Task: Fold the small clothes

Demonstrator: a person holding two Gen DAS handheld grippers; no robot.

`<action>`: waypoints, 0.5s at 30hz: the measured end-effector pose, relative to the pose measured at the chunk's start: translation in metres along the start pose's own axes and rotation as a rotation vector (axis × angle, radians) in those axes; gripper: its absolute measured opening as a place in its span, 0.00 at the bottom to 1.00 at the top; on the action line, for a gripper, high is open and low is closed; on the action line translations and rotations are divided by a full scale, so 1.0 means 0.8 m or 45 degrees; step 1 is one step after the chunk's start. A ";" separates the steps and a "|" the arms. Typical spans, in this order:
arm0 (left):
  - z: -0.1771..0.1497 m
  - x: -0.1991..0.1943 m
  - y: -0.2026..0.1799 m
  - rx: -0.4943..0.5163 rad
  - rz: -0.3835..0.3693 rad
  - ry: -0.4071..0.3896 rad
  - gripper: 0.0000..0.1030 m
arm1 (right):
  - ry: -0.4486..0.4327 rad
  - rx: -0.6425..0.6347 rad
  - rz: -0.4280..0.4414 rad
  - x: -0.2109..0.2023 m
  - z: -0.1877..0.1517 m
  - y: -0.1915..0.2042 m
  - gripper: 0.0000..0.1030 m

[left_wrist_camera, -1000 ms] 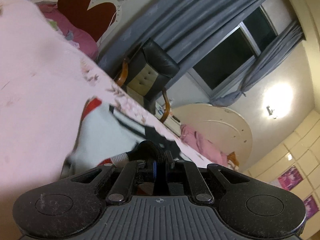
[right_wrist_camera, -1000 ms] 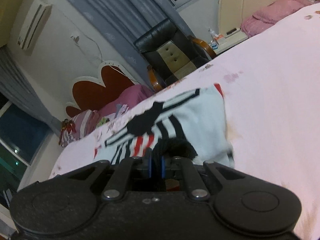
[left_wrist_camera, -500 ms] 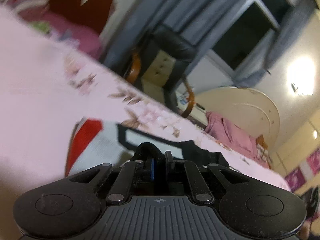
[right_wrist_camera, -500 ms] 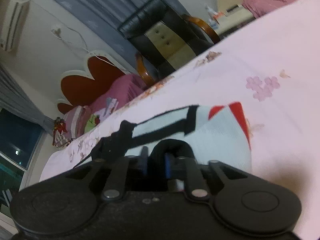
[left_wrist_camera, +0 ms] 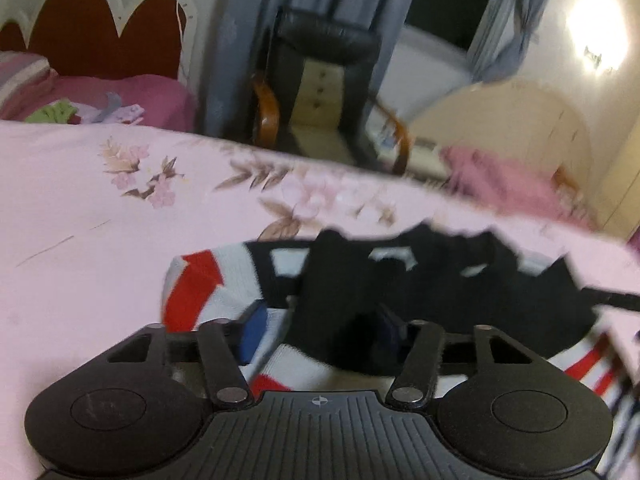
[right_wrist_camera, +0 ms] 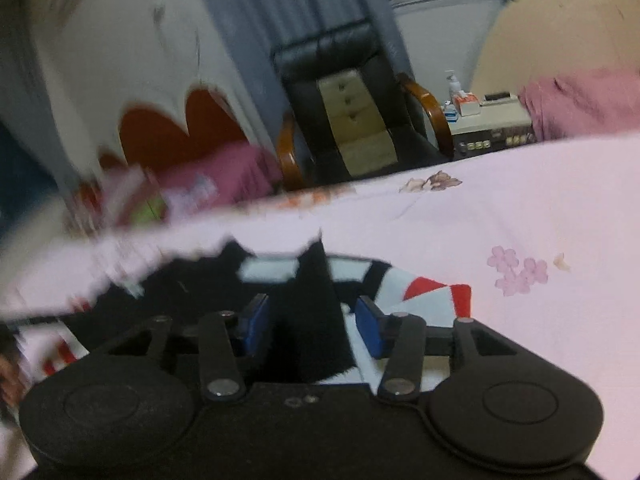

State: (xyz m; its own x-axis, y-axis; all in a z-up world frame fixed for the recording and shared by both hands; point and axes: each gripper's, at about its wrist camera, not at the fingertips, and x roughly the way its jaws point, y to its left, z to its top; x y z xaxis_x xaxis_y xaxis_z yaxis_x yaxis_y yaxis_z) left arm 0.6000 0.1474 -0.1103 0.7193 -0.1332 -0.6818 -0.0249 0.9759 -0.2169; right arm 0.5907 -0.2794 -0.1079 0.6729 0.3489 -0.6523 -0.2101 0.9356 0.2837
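A small white garment (left_wrist_camera: 208, 280) with red and black stripes and black trim lies folded on the pink flowered bedsheet (left_wrist_camera: 80, 220). My left gripper (left_wrist_camera: 320, 328) hovers low over its near edge. Its jaws are opening, and a black fold of the cloth stands loose between the blue pads (left_wrist_camera: 252, 332). In the right wrist view the same garment (right_wrist_camera: 424, 292) shows its red corner. My right gripper (right_wrist_camera: 312, 320) is also opening, with a black strip of fabric between its blue pads (right_wrist_camera: 368, 328) and a gap beside it.
Past the far edge of the bed stands a black armchair (left_wrist_camera: 320, 92) with wooden arms, seen too in the right wrist view as the armchair (right_wrist_camera: 344, 112). A red scalloped headboard (left_wrist_camera: 100, 40) and pink pillows lie at the left. A cluttered nightstand (right_wrist_camera: 488, 120) is at the right.
Both grippers came down and forward over the bed with the garment's edge, rolled level, and went from shut on the black fabric to jaws apart. The garment now lies doubled over.
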 end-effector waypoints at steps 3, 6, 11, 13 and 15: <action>-0.008 -0.005 -0.006 0.026 0.062 -0.055 0.11 | 0.032 -0.197 -0.113 0.019 -0.006 0.032 0.34; -0.009 -0.021 -0.010 0.019 0.083 -0.167 0.04 | -0.006 -0.304 -0.178 0.020 -0.010 0.051 0.05; 0.002 -0.045 -0.013 0.021 0.132 -0.372 0.04 | -0.216 -0.299 -0.236 -0.007 0.004 0.051 0.05; 0.009 -0.033 -0.008 0.002 0.155 -0.331 0.04 | -0.208 -0.293 -0.271 0.001 0.008 0.044 0.05; 0.009 -0.012 -0.008 0.023 0.189 -0.248 0.04 | -0.127 -0.268 -0.302 0.022 0.006 0.034 0.05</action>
State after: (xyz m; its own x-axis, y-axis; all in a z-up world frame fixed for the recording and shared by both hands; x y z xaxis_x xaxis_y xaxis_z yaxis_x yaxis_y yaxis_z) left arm 0.5983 0.1440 -0.0976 0.8291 0.0461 -0.5572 -0.1294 0.9854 -0.1109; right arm 0.6001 -0.2482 -0.1079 0.7847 0.1228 -0.6076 -0.1743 0.9843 -0.0262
